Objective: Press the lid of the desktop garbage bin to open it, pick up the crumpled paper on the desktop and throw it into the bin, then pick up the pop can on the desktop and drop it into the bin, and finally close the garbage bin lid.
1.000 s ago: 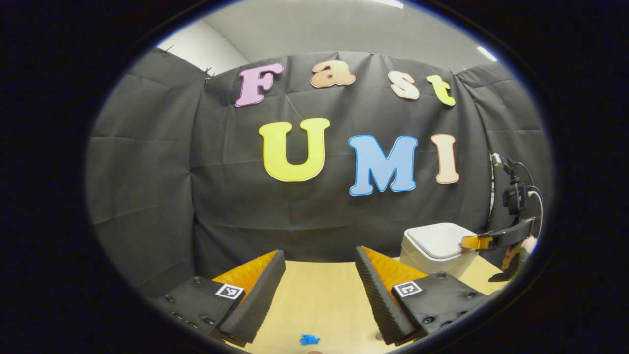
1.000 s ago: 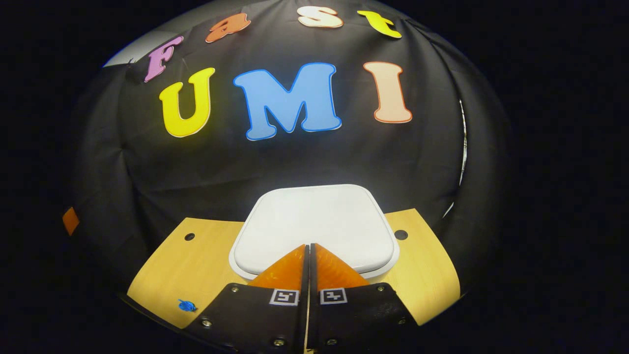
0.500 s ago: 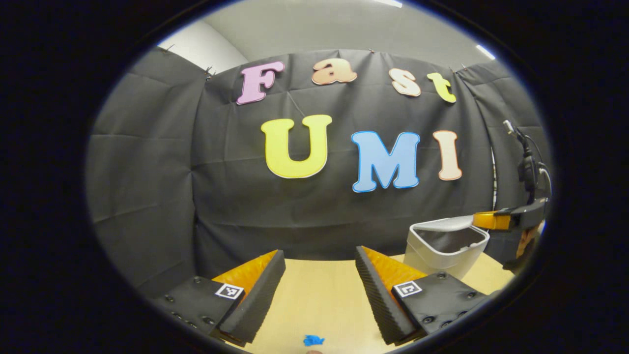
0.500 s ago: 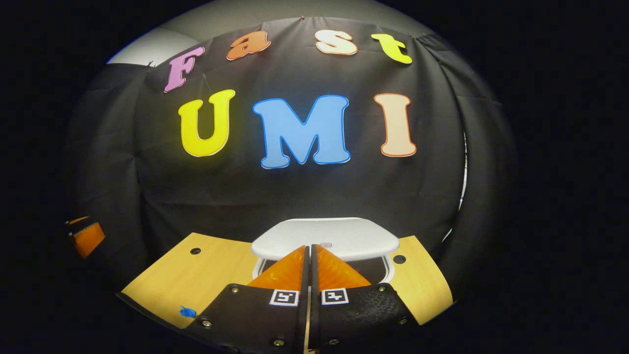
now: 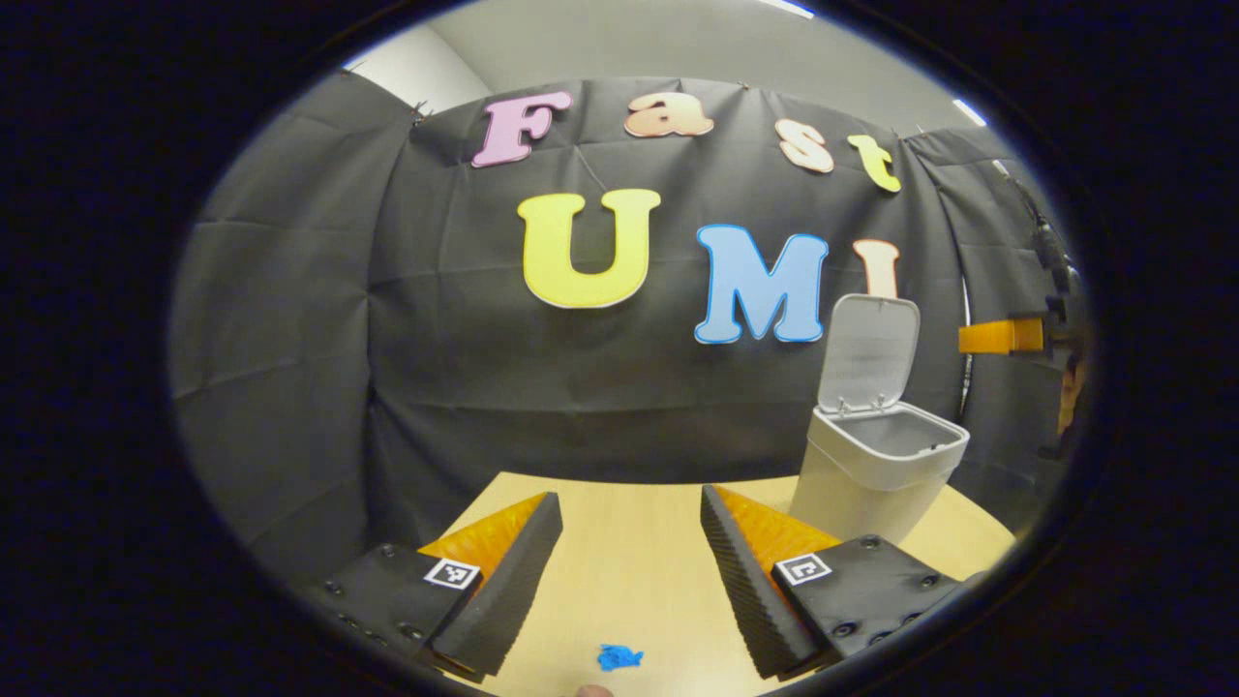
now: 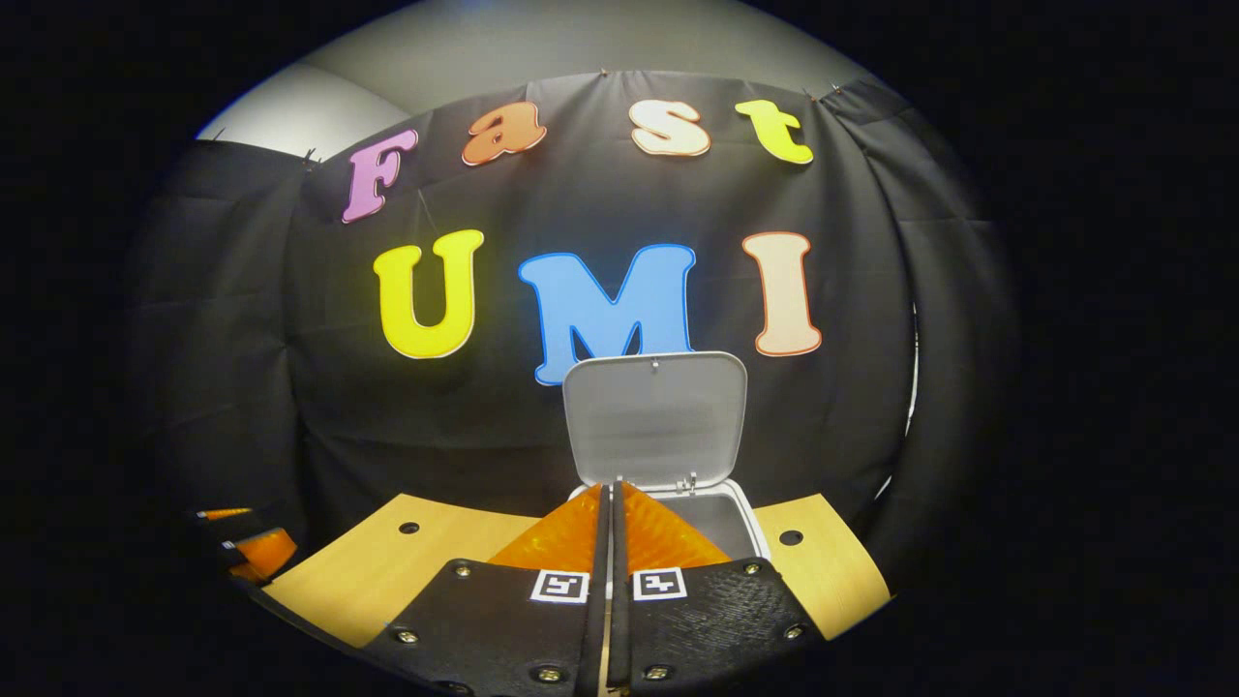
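Note:
The white desktop bin (image 5: 876, 479) stands at the table's right with its lid (image 5: 866, 353) swung up and upright. In the right gripper view the same bin (image 6: 721, 513) sits straight ahead, lid (image 6: 656, 421) raised, inside showing. My right gripper (image 6: 609, 503) is shut with nothing between its fingers, hovering above and in front of the bin; in the left gripper view it hangs (image 5: 1002, 336) to the right of the lid. My left gripper (image 5: 629, 537) is open over bare tabletop, left of the bin.
The light wooden table (image 5: 629, 571) bears a small blue mark (image 5: 619, 658) near my left gripper. Two round holes (image 6: 791, 537) in the tabletop flank the bin. The other gripper's fingers (image 6: 247, 547) show at the far left of the right gripper view.
The bin lid has sprung from closed to fully upright. My right gripper has risen off the lid and drawn back, staying shut. The left gripper has barely moved.

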